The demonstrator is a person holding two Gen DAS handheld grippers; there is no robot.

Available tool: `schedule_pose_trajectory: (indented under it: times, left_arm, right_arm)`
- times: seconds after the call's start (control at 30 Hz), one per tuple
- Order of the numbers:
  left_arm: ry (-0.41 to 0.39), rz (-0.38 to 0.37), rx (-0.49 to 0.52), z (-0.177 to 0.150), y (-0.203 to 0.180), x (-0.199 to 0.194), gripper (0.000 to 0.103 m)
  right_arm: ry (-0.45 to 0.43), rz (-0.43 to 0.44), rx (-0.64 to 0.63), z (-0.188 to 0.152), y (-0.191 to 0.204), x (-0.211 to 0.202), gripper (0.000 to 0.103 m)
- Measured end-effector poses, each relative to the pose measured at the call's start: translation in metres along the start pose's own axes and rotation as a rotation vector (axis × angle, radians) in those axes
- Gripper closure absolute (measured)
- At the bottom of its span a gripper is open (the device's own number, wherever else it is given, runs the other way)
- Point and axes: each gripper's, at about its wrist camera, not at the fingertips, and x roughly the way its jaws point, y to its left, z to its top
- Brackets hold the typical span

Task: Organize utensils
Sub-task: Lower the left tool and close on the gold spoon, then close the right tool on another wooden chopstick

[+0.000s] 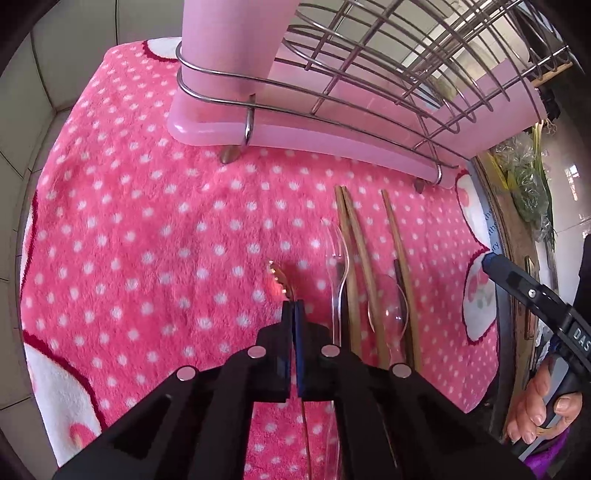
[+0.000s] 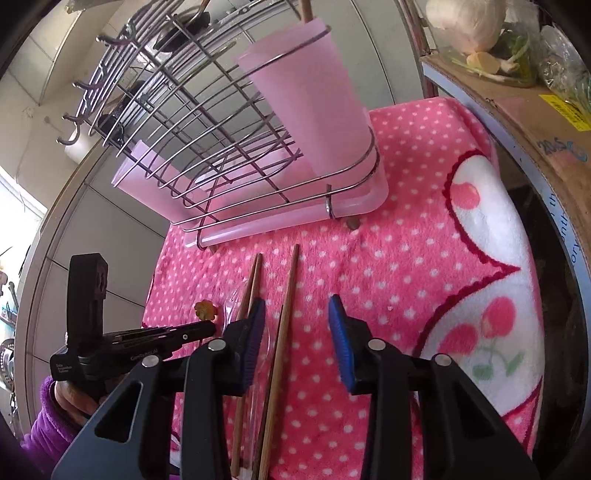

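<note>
My left gripper [image 1: 293, 308] is shut on a gold utensil with a flower-shaped end [image 1: 279, 278], held just above the pink dotted cloth [image 1: 147, 229]; it also shows in the right wrist view [image 2: 206, 310]. Wooden chopsticks [image 1: 356, 258] [image 2: 286, 314], a clear plastic fork [image 1: 338, 254] and a clear spoon [image 1: 389, 308] lie on the cloth to its right. My right gripper [image 2: 297, 317] is open and empty above the chopsticks. The wire rack [image 1: 369, 74] [image 2: 192, 122] with a pink utensil cup [image 1: 232, 40] [image 2: 314, 107] stands behind.
The rack sits on a pink drip tray [image 1: 295, 133] [image 2: 295, 218]. A cardboard box [image 2: 517, 110] with bagged vegetables [image 2: 469, 26] stands at the right of the cloth. Tiled wall lies to the left. The right gripper shows at the left wrist view's right edge [image 1: 524, 288].
</note>
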Motion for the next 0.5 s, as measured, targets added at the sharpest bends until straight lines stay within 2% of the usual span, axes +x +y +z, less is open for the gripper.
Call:
schedule_pose_trajectory:
  times: [0.03, 0.13, 0.2, 0.33, 0.5]
  left_arm:
    - [-0.015, -0.003, 0.001, -0.001, 0.001, -0.004, 0.102]
    - [-0.060, -0.022, 0.001, -0.006, 0.008, -0.020, 0.102]
    - [-0.092, -0.035, -0.001, -0.009, 0.013, -0.031, 0.102]
    - [-0.148, -0.057, 0.010, -0.015, 0.021, -0.055, 0.102]
    - [-0.189, -0.091, 0.025, -0.019, 0.026, -0.074, 0.102]
  right_arm:
    - [0.017, 0.000, -0.008, 0.003, 0.003, 0.006, 0.081]
    - [0.072, -0.016, -0.027, 0.011, 0.014, 0.028, 0.087]
    - [0.108, -0.033, -0.033, 0.015, 0.019, 0.042, 0.088]
    - [0.167, -0.123, -0.051, 0.024, 0.028, 0.073, 0.088]
    - [0.216, -0.214, -0.073, 0.025, 0.032, 0.100, 0.088]
